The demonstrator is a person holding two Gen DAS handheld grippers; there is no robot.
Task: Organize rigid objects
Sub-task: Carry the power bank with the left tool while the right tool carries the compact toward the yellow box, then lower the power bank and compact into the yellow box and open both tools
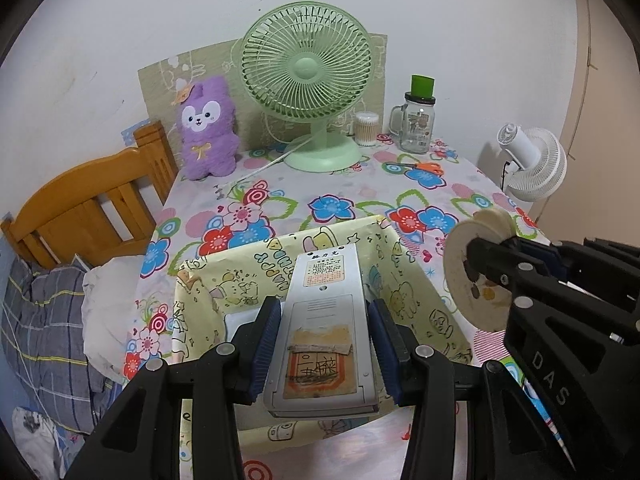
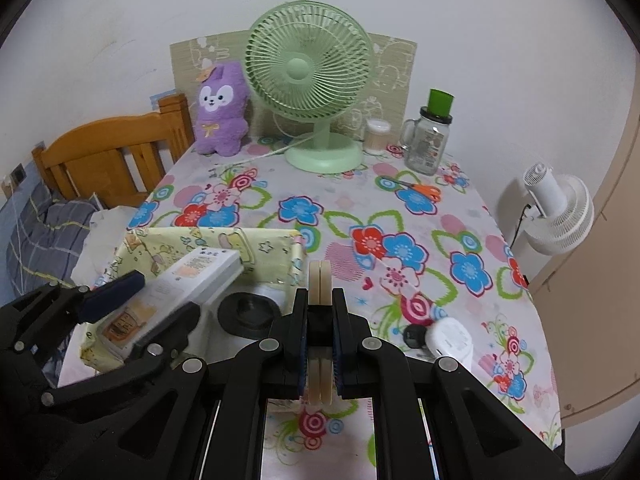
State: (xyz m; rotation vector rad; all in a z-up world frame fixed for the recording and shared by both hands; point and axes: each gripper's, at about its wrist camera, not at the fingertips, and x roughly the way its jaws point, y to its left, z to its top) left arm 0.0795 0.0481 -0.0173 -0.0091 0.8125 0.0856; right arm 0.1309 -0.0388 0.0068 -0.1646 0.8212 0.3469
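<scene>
My left gripper [image 1: 324, 336] is shut on a grey-white remote control [image 1: 322, 320], back side up, and holds it over a yellow cartoon-print box [image 1: 416, 292]. In the right wrist view the remote [image 2: 192, 280] tilts above the box [image 2: 224, 240], near a black round object [image 2: 250, 312] beside a white thing at the box's right end. My right gripper [image 2: 320, 304] is shut on a cream disc-shaped spool [image 2: 319, 280], held on edge just right of the box. The spool also shows in the left wrist view [image 1: 476, 272].
The flowered tablecloth [image 2: 400, 216] carries a green fan [image 2: 310, 80], purple plush [image 2: 220, 108], cotton-swab tub [image 2: 376, 131], glass jar with green lid [image 2: 430, 140], orange scissors [image 2: 416, 190] and a white device [image 2: 444, 338]. A wooden bed frame [image 2: 108, 152] stands left, a white fan [image 2: 560, 212] right.
</scene>
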